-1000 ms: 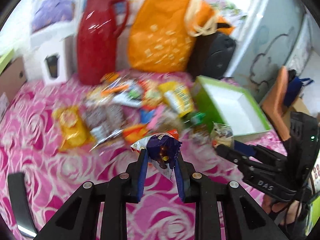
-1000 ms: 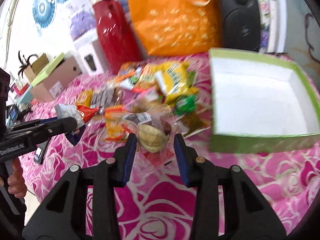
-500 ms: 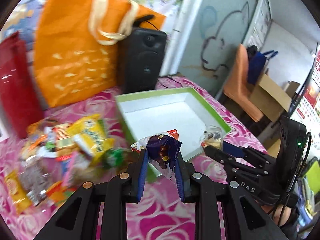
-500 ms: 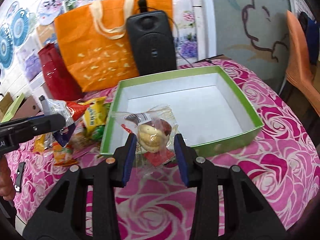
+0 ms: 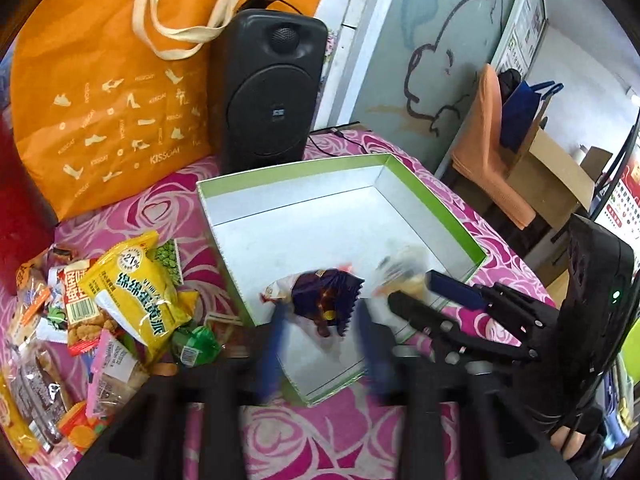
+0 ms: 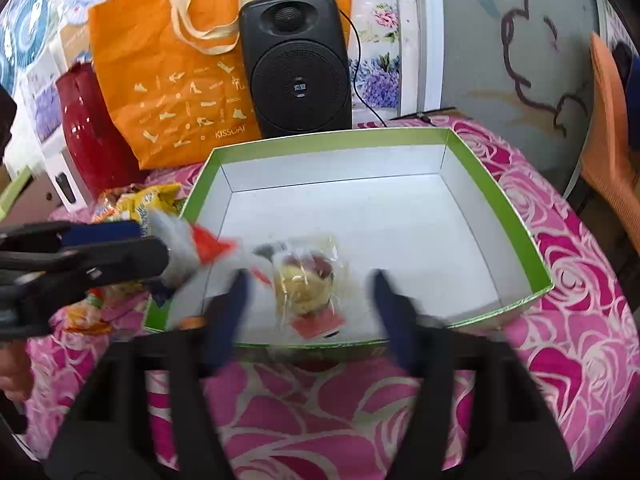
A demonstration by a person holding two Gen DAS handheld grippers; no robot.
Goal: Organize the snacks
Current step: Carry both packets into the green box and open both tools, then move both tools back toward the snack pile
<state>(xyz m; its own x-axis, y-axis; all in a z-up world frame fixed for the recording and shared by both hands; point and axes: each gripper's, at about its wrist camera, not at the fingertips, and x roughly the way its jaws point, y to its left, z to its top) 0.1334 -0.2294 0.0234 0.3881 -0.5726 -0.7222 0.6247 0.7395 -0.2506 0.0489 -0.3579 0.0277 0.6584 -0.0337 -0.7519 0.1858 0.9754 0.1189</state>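
Snack pile (image 5: 100, 312): unsorted on surface, left of green box (image 5: 436, 208). Left gripper (image 5: 318, 344): fingers now spread, purple packet (image 5: 324, 300) released into box. Right gripper (image 6: 308, 308): fingers likewise parted, clear-wrapped pastry (image 6: 304, 284) dropped inside. Two items filed; remainder outstanding.

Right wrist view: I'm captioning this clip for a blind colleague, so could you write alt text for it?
The right gripper, jaws spread and motion-blurred, frames a clear snack packet over the near edge of an otherwise empty green-rimmed white box on a pink rose tablecloth. The left gripper reaches in with another packet; behind stand an orange tote and black speaker.
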